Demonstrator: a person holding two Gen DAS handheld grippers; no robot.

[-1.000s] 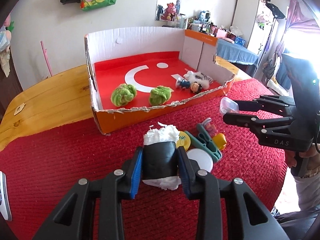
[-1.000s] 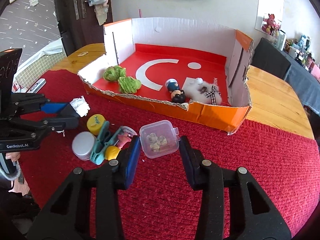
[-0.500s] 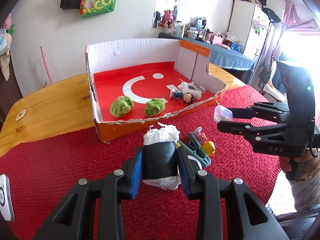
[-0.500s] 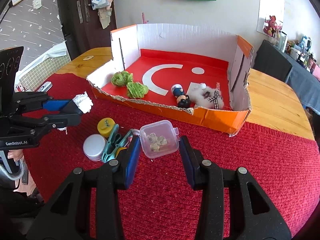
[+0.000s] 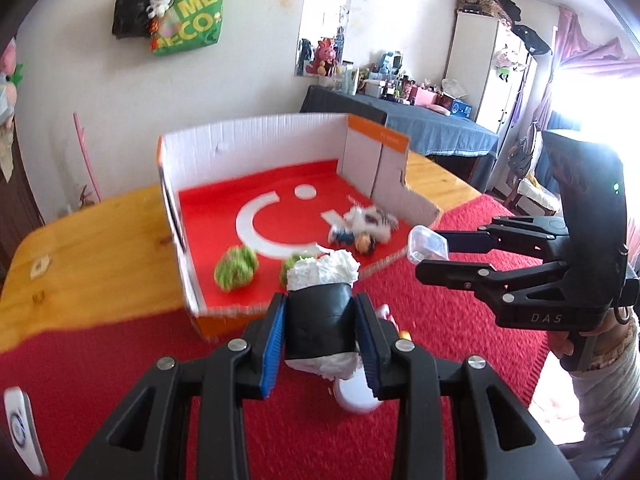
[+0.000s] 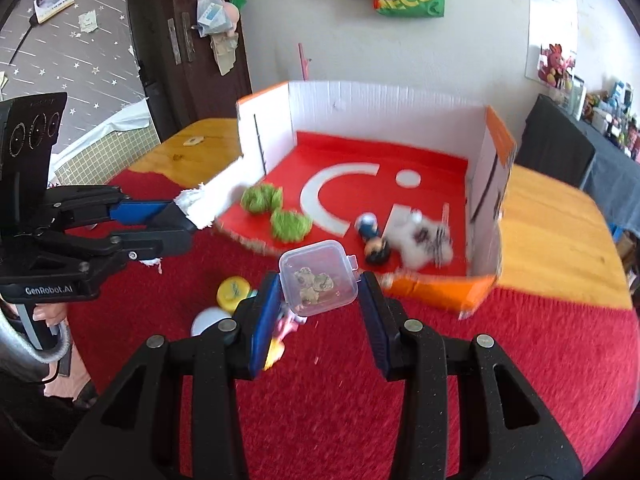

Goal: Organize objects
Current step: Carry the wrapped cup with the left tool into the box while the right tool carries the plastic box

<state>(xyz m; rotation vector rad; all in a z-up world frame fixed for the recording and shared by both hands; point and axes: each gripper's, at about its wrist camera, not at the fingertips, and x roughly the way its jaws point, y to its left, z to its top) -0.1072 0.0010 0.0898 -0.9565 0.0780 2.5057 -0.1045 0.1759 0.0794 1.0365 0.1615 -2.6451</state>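
Note:
My left gripper [image 5: 320, 340] is shut on a black roll stuffed with white tissue [image 5: 320, 322], held above the red cloth near the front wall of the orange cardboard box [image 5: 256, 152]. My right gripper [image 6: 320, 312] is shut on a small clear plastic box [image 6: 318, 282] with small bits inside, held above the cloth just in front of the cardboard box [image 6: 490, 144]. The box holds two green pom-poms [image 6: 290, 224], a small doll [image 6: 374, 240] and a white fluffy toy [image 6: 424, 240]. The clear box also shows in the left wrist view [image 5: 426, 244].
On the red cloth [image 6: 360, 400] under the grippers lie a yellow lid [image 6: 234, 288], a white round tin [image 6: 210, 318] and small pegs, partly hidden. The wooden table [image 5: 92, 248] lies bare to the left and behind the box. A white device [image 5: 20, 432] lies at the left edge.
Both grippers have lifted their loads and moved forward toward the cardboard box. The pile of small things on the cloth has dropped lower in both views.

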